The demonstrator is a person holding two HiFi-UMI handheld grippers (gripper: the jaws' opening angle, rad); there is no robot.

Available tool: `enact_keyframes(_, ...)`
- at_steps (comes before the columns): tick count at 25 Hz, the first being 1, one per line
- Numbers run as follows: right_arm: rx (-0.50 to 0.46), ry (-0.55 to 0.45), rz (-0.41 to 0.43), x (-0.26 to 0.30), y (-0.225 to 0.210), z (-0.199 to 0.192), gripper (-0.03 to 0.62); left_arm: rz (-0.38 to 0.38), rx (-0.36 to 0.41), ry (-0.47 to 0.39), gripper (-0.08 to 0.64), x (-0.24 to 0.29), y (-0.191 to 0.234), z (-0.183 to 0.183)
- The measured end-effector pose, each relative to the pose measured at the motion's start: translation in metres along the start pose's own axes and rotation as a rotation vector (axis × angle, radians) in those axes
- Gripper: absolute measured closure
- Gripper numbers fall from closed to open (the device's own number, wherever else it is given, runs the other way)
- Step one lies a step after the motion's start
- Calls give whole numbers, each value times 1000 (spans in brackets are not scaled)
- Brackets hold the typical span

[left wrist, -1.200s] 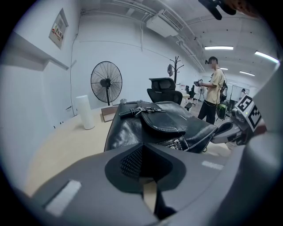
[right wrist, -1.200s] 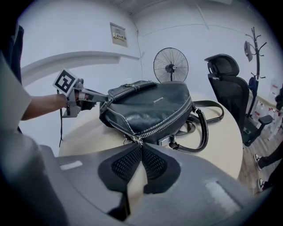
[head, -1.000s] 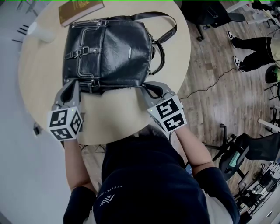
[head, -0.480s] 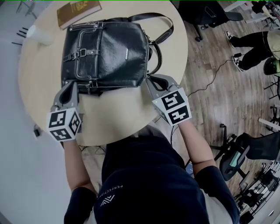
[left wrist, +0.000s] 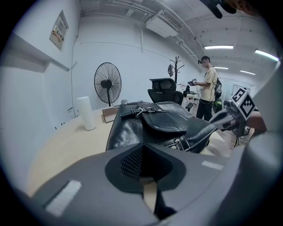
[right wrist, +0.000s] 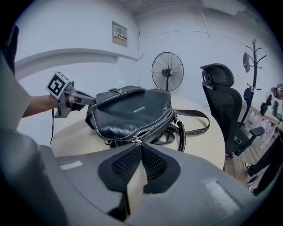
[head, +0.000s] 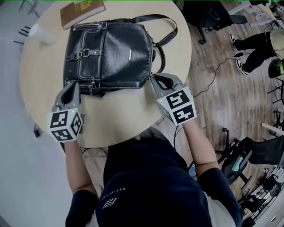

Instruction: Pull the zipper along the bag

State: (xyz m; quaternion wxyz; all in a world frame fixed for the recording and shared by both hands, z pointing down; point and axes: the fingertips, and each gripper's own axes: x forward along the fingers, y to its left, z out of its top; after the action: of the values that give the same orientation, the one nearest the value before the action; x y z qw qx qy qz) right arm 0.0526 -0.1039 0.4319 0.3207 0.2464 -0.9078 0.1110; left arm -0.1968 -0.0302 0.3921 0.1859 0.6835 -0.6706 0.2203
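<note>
A black leather bag [head: 108, 51] lies flat on the round wooden table [head: 120, 115]. My left gripper [head: 71, 84] is shut on the bag's near left corner; in the left gripper view its jaws [left wrist: 142, 144] meet right at the leather [left wrist: 154, 119]. My right gripper [head: 155, 80] is at the near right corner. In the right gripper view its jaws [right wrist: 140, 145] are shut on the metal zipper pull [right wrist: 135, 140], and the zipper track [right wrist: 154, 126] runs away along the bag's side. The shoulder strap [right wrist: 194, 117] loops out to the right.
A brown book [head: 82, 11] and a white cylinder [head: 40, 33] sit at the table's far left. An office chair [right wrist: 221, 101] and a fan [right wrist: 167, 70] stand beyond the table. A person [left wrist: 210, 88] stands further off. The table edge is close to my body.
My right gripper has moved right and a little away from me, round the bag's near right corner. The left gripper has stayed at the near left corner.
</note>
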Motion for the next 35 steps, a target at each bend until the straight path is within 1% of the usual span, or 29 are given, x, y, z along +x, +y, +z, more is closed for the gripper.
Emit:
enact_keyframes(5, -9, 8, 4, 3, -3, 2, 581, 7, -1, 0, 541, 0, 1, -1)
enact_keyframes(14, 30, 12, 38, 8, 0, -2, 583, 27, -15, -10, 540, 0, 3, 1)
enact_keyframes(18, 33, 22, 32, 7, -1, -3, 584, 33, 21, -18, 540, -2, -1, 3)
enact_keyframes(20, 33, 35, 26, 6, -1, -3, 584, 26, 39, -16, 540, -4, -3, 4)
enact_keyframes(24, 32, 50, 27, 5, 1, -4, 584, -19, 53, -23, 540, -9, -4, 9)
enact_keyframes(27, 32, 39, 53, 7, -1, -5, 584, -39, 64, -45, 540, -15, -7, 14)
enact_keyframes(31, 30, 53, 102, 4, -1, -9, 584, -64, 78, -47, 538, -25, -27, 19)
enact_keyframes(32, 19, 56, 118, 3, 0, -9, 584, -69, 80, -44, 497, -27, -34, 23)
enact_keyframes(35, -39, 61, 177, 3, 1, -7, 583, -53, 81, -41, 474, -30, -54, 30)
